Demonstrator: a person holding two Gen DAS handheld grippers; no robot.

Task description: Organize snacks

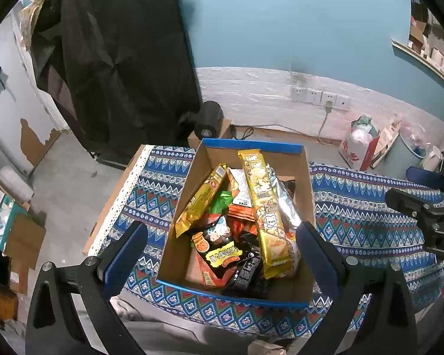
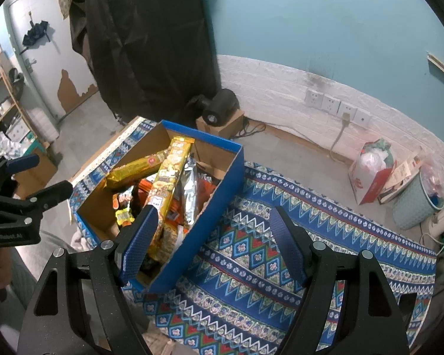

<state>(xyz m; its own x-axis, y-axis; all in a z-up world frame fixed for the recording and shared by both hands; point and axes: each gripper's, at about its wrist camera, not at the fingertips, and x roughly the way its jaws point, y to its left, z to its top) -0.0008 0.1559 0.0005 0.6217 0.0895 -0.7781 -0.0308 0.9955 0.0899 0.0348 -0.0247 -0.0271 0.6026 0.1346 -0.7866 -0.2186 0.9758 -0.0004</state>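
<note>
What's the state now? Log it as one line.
left tongs: open, empty | right tongs: open, empty | snacks: in box

Only legible bits: "DA", cut off at frame edge, on right gripper (image 1: pixel 429 224) body; faint "GenRobot.AI" on left gripper (image 2: pixel 29 189) body. Snack pack print too blurry.

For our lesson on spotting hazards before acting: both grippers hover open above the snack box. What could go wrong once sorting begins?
1. The long yellow packet leans across loose snacks; lifting it may drag others out.
2. The cardboard box sits near the patterned cloth's edge and could slide off.
3. The left gripper and right gripper might collide over the narrow box.
</note>
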